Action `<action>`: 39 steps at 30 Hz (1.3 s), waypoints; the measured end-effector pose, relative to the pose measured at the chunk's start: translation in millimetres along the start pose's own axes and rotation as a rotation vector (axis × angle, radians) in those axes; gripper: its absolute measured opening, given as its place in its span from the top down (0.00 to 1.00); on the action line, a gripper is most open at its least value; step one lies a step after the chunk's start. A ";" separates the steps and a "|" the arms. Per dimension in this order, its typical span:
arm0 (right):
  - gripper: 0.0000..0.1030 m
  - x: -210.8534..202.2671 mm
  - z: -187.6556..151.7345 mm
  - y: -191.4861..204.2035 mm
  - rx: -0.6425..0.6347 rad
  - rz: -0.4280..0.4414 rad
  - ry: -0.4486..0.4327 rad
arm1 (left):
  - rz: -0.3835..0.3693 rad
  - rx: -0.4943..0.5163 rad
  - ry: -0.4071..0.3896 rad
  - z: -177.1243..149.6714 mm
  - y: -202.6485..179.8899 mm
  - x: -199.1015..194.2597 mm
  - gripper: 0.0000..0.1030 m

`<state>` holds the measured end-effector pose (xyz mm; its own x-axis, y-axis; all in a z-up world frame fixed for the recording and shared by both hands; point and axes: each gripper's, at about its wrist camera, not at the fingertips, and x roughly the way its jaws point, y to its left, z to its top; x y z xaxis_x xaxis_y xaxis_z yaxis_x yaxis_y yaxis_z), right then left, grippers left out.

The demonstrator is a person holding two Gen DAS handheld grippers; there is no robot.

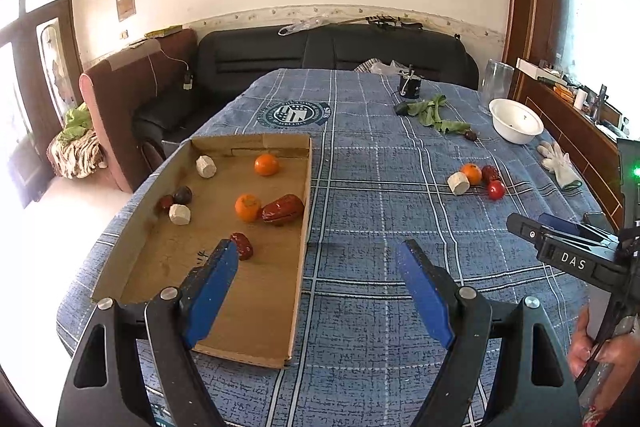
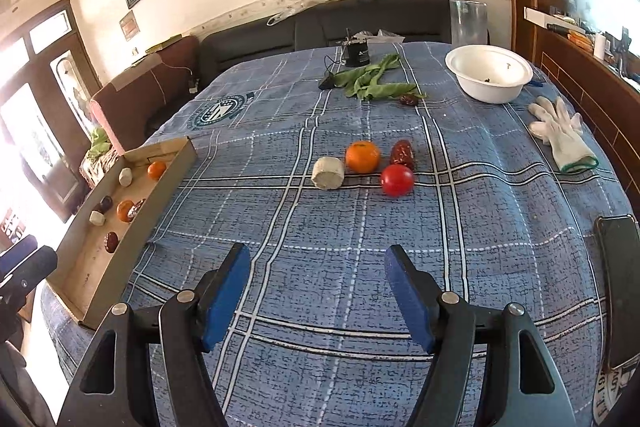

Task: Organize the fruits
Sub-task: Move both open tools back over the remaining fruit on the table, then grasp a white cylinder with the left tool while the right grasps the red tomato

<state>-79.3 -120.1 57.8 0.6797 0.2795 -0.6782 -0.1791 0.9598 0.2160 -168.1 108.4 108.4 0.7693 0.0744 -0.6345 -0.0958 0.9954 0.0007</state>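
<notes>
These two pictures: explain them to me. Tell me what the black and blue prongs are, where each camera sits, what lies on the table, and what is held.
The prongs are hand-held grippers; a person works one in each hand. Each picture comes from a camera on a gripper, looking along its jaws. One shows the left gripper, the other the right gripper. Both are open and hold nothing. On the blue cloth lies a box with fruit inside. Loose beside it: an orange, a tomato, a date, a pale chunk. Farther off: a bowl, leaves, a glove.
</notes>
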 end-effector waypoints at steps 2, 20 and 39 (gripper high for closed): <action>0.28 1.3 1.9 -6.3 0.012 -0.008 0.001 | -0.006 -0.005 0.008 -0.5 0.3 2.9 0.21; 0.28 57.7 43.6 -65.3 0.134 -0.120 0.047 | -0.064 -0.037 0.070 -4.4 -3.0 39.5 0.21; 0.61 93.8 47.6 -68.4 0.066 -0.201 0.094 | -0.265 -0.019 0.207 66.3 -88.6 180.7 0.23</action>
<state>30.6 -160.7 12.8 0.6268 0.0871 -0.7743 0.0023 0.9935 0.1136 21.3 37.6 44.9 0.6246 -0.2026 -0.7542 0.0774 0.9771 -0.1984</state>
